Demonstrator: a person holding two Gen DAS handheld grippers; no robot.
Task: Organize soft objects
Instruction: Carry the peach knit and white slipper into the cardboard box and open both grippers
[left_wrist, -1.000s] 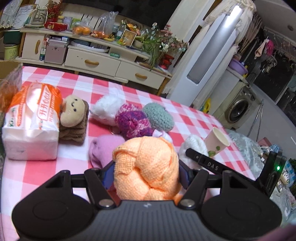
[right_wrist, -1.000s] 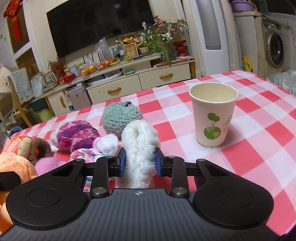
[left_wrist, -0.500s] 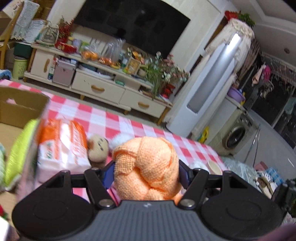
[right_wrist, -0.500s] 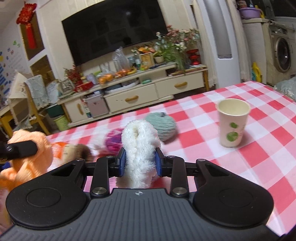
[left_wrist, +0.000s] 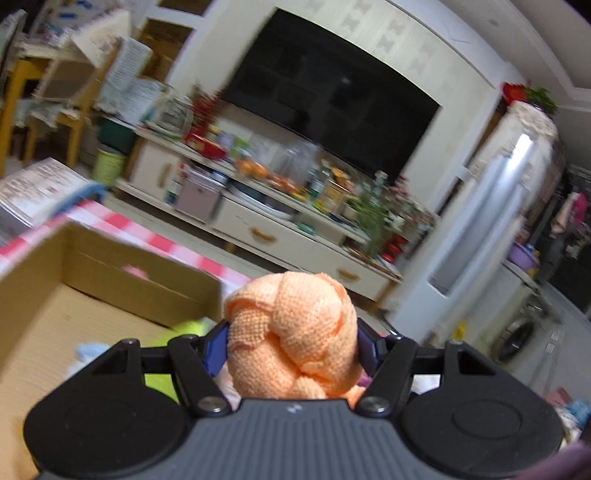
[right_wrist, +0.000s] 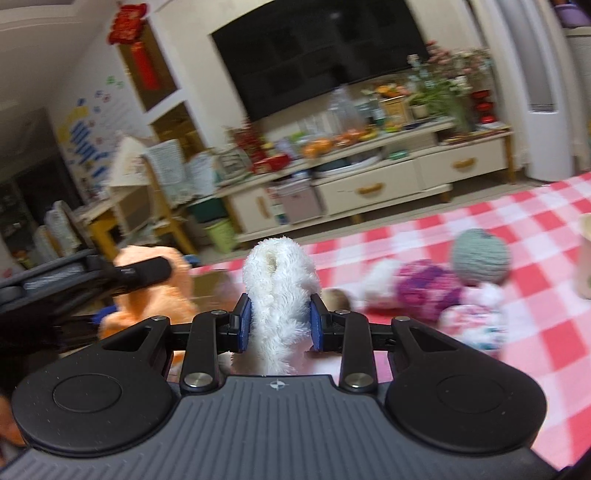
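The left gripper clamped the orange knit ball above the cardboard box; only the right view showed the right gripper pinching the white fluffy piece over the checked table.

Orange knitted bundle held above open cardboard box, white fluffy item held upright

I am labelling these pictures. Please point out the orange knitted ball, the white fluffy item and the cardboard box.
orange knitted ball (left_wrist: 291, 332): left wrist view, middle of its knit front.
white fluffy item (right_wrist: 279, 291): right wrist view, middle of its fur.
cardboard box (left_wrist: 147, 291): left wrist view, inner face of its far wall.
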